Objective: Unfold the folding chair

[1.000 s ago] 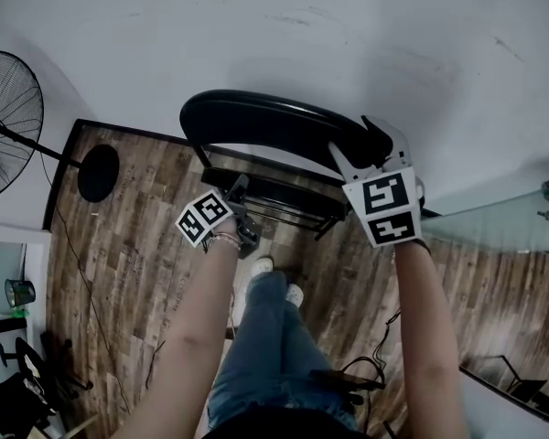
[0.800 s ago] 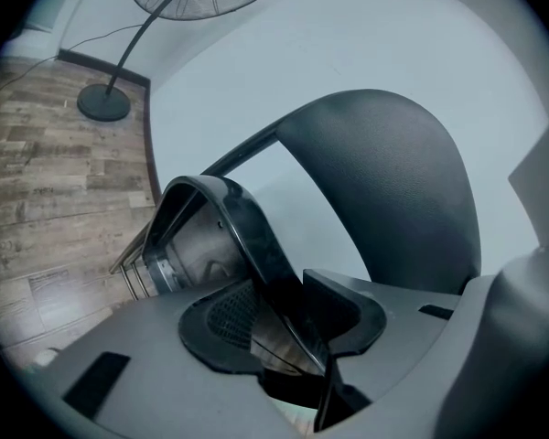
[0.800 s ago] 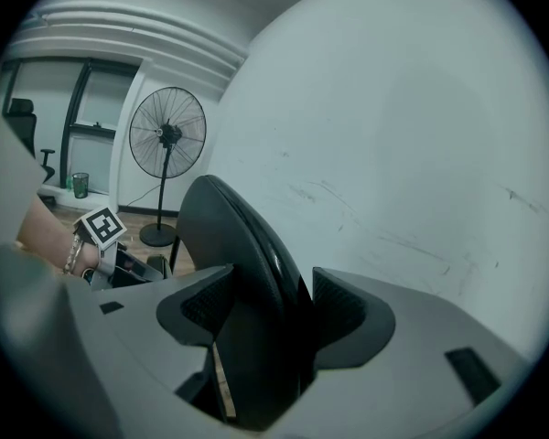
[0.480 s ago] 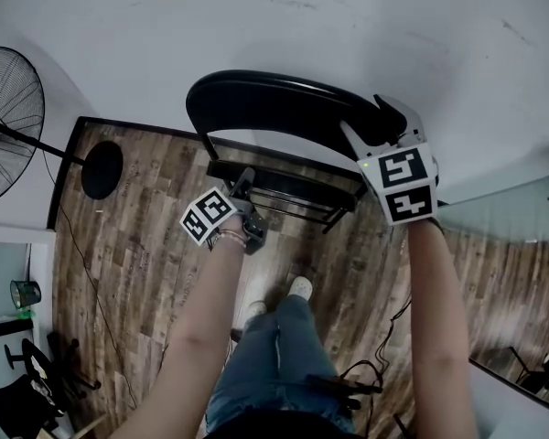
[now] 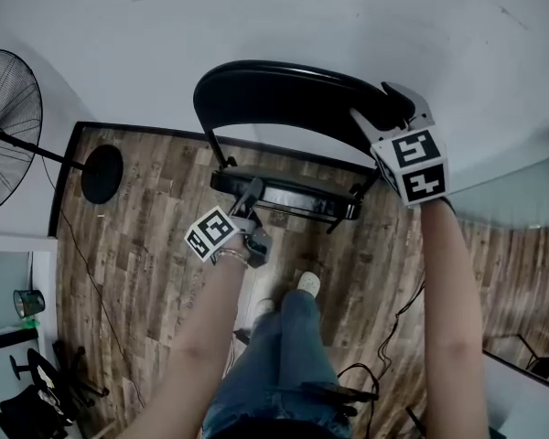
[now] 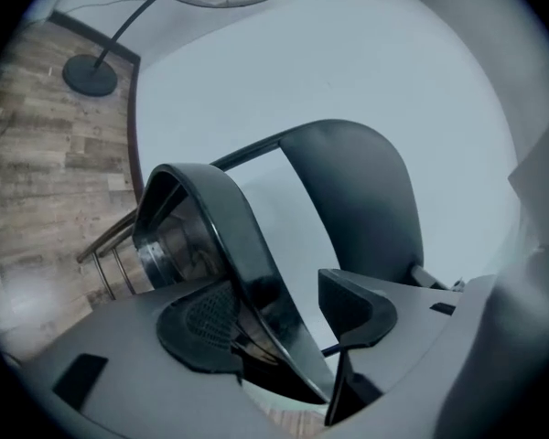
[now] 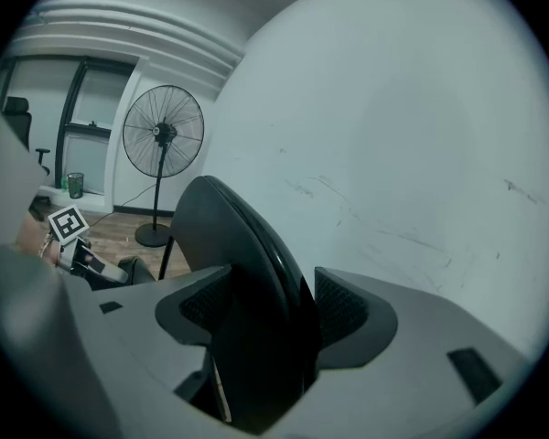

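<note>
Head view puts the black folding chair (image 5: 221, 158) on its thin metal frame just ahead of both grippers, standing on the brown wood-plank floor (image 5: 137, 245) close to a white wall (image 5: 256, 16). Your right gripper (image 5: 382, 108) is clamped on the top edge of the curved black plastic backrest (image 7: 229, 236), with its 2 pads pressed on either face. Your left gripper (image 6: 274, 309) has just been opening its jaws. The front rim of the flat black seat (image 5: 288, 195) runs between them, resting against 1 pad with a clear gap to the other, so nothing is gripped on that side.

The seat looks only part-way down, so the unfolding is probably not finished. Use the right gripper as your anchor: hold the backrest firm and upright so the frame cannot tip toward the wall. With the left gripper, either close again on the rim or lay 1 jaw on top of it. Then press the seat down and toward yourself in 1 smooth arc until it stops. Push near the rim's middle to avoid twisting the hinge. Your white shoe (image 5: 308, 283) sits just below the left gripper, so mind the legs as they spread.
</note>
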Demonstrator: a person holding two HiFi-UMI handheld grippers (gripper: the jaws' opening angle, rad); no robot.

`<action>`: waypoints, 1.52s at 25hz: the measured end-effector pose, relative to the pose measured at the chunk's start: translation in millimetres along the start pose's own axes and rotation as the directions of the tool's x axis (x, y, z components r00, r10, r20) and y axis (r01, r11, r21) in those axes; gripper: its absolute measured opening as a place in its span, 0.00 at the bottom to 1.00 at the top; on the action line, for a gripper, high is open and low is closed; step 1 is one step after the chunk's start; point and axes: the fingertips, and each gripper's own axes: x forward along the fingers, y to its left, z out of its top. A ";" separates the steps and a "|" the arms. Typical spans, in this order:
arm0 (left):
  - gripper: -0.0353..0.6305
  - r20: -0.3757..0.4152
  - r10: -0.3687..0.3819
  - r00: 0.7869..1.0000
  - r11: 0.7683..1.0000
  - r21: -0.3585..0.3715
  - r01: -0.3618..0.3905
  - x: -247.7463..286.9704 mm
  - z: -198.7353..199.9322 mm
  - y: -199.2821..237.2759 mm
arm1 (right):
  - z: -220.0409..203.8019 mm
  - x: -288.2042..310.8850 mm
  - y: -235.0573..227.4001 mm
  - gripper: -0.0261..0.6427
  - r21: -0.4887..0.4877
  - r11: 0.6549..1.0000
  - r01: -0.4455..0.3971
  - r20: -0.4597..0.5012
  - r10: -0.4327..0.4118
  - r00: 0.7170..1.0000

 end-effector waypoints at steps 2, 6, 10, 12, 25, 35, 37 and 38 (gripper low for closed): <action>0.49 0.024 -0.044 0.999 0.998 -0.049 0.045 -1.8 1.9 -5.0 | -0.6 -0.9 0.7 0.46 -0.004 1.000 0.013 0.001 -0.013 1.000; 0.49 -0.001 0.025 1.000 0.999 -0.037 -0.025 -5.7 -2.0 2.8 | -1.2 -0.3 3.6 0.49 -0.005 0.999 0.034 -0.011 -0.034 0.999; 0.44 -0.018 0.069 0.997 0.997 -0.036 -0.070 -16.8 -10.5 15.5 | -3.6 -0.4 9.1 0.51 0.000 0.999 0.054 -0.029 -0.054 0.998; 0.44 -0.029 0.081 0.996 0.995 -0.049 -0.083 -24.5 -15.8 22.1 | -5.0 -1.6 12.6 0.52 -0.002 0.998 0.062 -0.034 -0.062 0.997; 0.37 -0.098 0.135 0.986 0.972 -0.179 -0.150 -91.3 -63.9 84.5 | -22.1 -23.4 55.6 0.56 -0.026 0.991 0.128 -0.090 -0.130 0.987; 0.38 -0.157 0.126 0.979 0.947 -0.276 -0.166 -145.4 -109.7 145.0 | -42.0 -30.9 83.3 0.56 -0.017 0.991 0.130 -0.110 -0.132 0.985; 0.38 -0.158 0.119 0.980 0.948 -0.277 -0.159 -149.3 -113.3 150.3 | -44.0 -31.5 85.0 0.56 -0.022 0.990 0.138 -0.100 -0.140 0.985; 0.38 -0.157 0.114 0.981 0.948 -0.278 -0.155 -151.2 -114.8 152.9 | -45.0 -30.9 85.5 0.56 -0.022 0.990 0.141 -0.098 -0.142 0.985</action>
